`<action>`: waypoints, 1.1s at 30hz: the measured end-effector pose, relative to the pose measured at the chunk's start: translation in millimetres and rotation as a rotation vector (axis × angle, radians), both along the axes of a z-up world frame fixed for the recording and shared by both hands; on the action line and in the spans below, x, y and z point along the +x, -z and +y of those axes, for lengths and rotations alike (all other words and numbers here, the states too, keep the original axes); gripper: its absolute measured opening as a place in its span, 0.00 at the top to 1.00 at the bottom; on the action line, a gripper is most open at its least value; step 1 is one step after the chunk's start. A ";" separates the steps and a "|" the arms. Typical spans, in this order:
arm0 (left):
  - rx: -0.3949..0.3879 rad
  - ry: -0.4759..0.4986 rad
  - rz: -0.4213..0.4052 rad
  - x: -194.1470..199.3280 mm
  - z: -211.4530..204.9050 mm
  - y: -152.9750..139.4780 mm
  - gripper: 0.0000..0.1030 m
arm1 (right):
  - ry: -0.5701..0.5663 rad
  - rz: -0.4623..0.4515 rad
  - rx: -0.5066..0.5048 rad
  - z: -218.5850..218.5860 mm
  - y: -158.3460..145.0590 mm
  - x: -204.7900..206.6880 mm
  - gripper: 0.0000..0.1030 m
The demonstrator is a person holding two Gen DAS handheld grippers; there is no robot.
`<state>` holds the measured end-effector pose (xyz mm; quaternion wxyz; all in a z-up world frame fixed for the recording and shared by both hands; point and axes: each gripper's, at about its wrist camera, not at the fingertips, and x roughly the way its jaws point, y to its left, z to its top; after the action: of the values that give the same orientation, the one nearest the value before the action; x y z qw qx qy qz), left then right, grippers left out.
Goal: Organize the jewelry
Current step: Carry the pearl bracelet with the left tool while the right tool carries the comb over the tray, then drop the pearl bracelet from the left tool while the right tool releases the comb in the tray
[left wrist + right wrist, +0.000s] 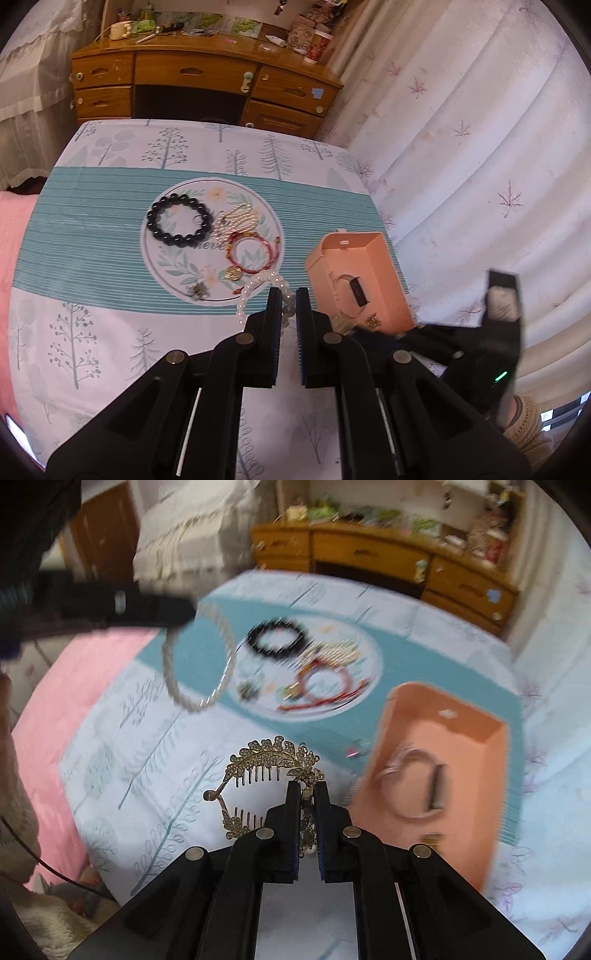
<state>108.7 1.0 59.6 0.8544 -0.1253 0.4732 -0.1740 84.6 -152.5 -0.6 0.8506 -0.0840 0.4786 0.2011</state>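
My left gripper [288,295] is shut on a white bead strand [245,299]; in the right wrist view it [188,614] holds that strand [177,696] as a loop hanging above the cloth. My right gripper [306,786] is shut on a gold leaf-shaped hair comb [266,753], held above the table. An orange box [388,266] [461,716] stands open to the right, with a thin bangle [399,771] inside. On the round floral plate [173,254] lie a black bead bracelet [155,218], a pearl piece [236,221] and a red string bracelet [229,254].
A tree-print cloth with a teal mat [92,221] covers the table. A wooden dresser [203,74] stands behind it and curtains [461,147] hang on the right. Pink bedding [11,240] lies at the left, and a person's knitted sleeve [14,812] is at that edge.
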 end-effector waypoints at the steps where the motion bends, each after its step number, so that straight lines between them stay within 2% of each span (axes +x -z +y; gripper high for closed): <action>1: -0.003 0.010 -0.002 0.9 -5.6 -1.4 0.95 | 0.018 -0.011 0.009 -7.6 -5.2 0.4 0.94; 7: -0.053 0.060 -0.032 9.9 -44.5 -8.8 0.95 | 0.229 -0.100 0.073 -81.8 -34.2 8.1 0.94; 12: -0.051 0.085 -0.047 26.0 -83.1 -3.9 0.95 | 0.336 -0.088 0.143 -128.1 -27.2 10.6 0.94; 21: -0.036 0.143 -0.004 59.9 -139.6 33.4 0.95 | 0.345 -0.017 0.160 -135.6 23.4 9.1 0.94; 27: -0.004 0.119 0.012 80.7 -156.8 57.5 0.95 | 0.358 0.020 0.113 -130.5 52.7 7.7 0.93; 29: -0.001 0.113 0.017 86.2 -160.7 63.7 0.95 | 0.361 0.039 0.132 -131.3 57.4 6.4 0.92; 31: 0.016 0.112 0.028 89.8 -166.6 70.3 0.95 | 0.372 0.061 0.162 -134.4 60.6 5.4 0.87; 33: 0.034 0.130 0.054 92.0 -174.6 77.7 0.94 | 0.381 0.059 0.191 -136.8 59.6 2.3 0.74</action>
<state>200.7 -173.6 -18.2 0.8304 -0.0847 0.5060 -0.2176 86.9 -289.3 -60.3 0.8629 0.0950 0.4893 0.0832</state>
